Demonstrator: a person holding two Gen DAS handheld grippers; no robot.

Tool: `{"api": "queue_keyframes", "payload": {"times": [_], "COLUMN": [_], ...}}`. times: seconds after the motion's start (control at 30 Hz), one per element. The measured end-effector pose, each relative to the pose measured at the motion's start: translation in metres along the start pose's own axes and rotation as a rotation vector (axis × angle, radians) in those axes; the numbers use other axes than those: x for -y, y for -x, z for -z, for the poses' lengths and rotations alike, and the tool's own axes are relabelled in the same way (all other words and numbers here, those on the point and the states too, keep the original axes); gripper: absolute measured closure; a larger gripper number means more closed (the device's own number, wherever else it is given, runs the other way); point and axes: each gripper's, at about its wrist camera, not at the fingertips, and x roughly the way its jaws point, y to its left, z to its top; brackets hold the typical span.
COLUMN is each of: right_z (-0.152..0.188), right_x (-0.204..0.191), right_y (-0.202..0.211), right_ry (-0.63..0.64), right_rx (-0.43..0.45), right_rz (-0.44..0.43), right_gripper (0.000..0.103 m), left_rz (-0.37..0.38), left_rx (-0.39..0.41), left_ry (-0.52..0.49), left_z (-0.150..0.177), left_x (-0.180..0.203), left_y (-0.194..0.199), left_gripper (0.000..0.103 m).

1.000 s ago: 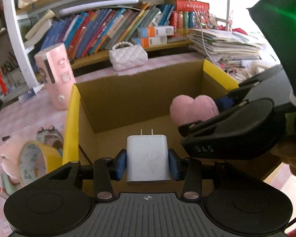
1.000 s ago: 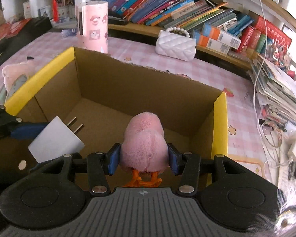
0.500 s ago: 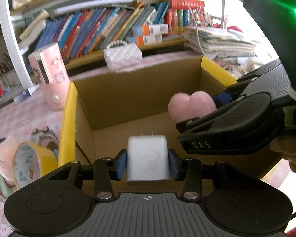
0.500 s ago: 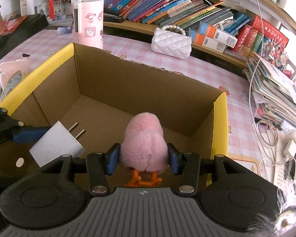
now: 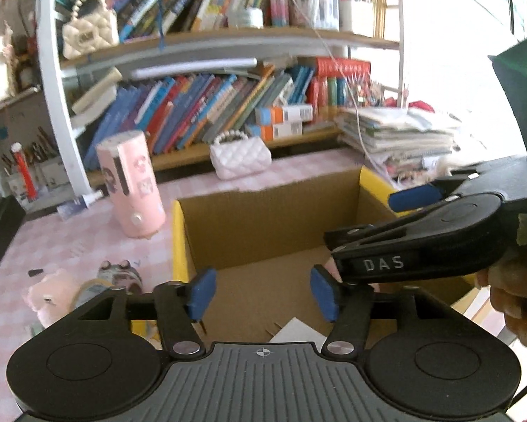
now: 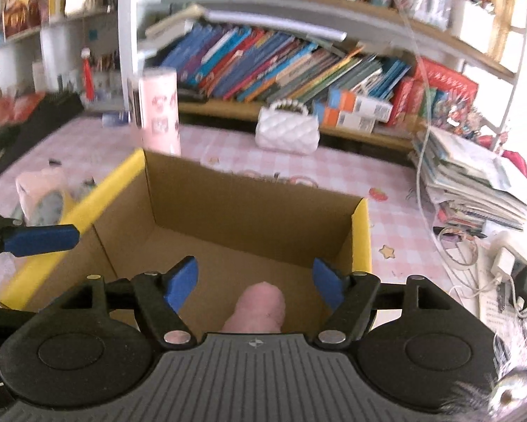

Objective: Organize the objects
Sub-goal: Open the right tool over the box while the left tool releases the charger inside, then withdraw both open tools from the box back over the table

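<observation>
A cardboard box with yellow-edged flaps stands on the pink checked table. My left gripper is open and empty above the box. The white charger lies on the box floor just below it. My right gripper is open and empty over the box; it also shows in the left wrist view at the right. The pink plush toy lies in the box under the right gripper.
A pink cylinder and a white quilted purse stand behind the box. A pink plush and tape rolls lie left of the box. Book shelves line the back. A paper stack and cables lie at the right.
Both grippers opened and rose. The charger dropped from the left gripper and the pink plush from the right gripper onto the box floor.
</observation>
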Motion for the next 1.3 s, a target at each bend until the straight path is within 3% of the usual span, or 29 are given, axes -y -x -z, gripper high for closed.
{"api": "queue_keyframes", "payload": {"times": [0.2,0.5,0.63,0.9,1.3], "right_z": [0.008,0.037,0.057,0.096,0.129], "right_x": [-0.004,-0.020,-0.032,-0.071,-0.128], "right_y": [0.040,0.087,0.099,0.107,0.116], "right_ry": [-0.080,-0.193,-0.248,-0.270,-0.276], "right_rx": [0.087,0.144,0.114,0.010,-0.066], "right_rz": [0.050,0.185,0.254,0.302,0.237], "right_gripper": [0.030,0.027,0.027,0.027,0.021], "left_rz": [0.015,0.026,0.026,0.016,-0.044], "left_rx": [0.061,0.084,0.049,-0.067,-0.152], "left_ry": [0.010,0.034,0.037,0.048,0.078], "left_z": [0.007,0.030,0.048,0.088,0.127], "left_x": [-0.006,-0.023,-0.032,-0.050,-0.079], "left_y": [0.030,0.061,0.071,0.087,0.117], "left_gripper": [0.032,0.021,0.020,0.020,0.014]}}
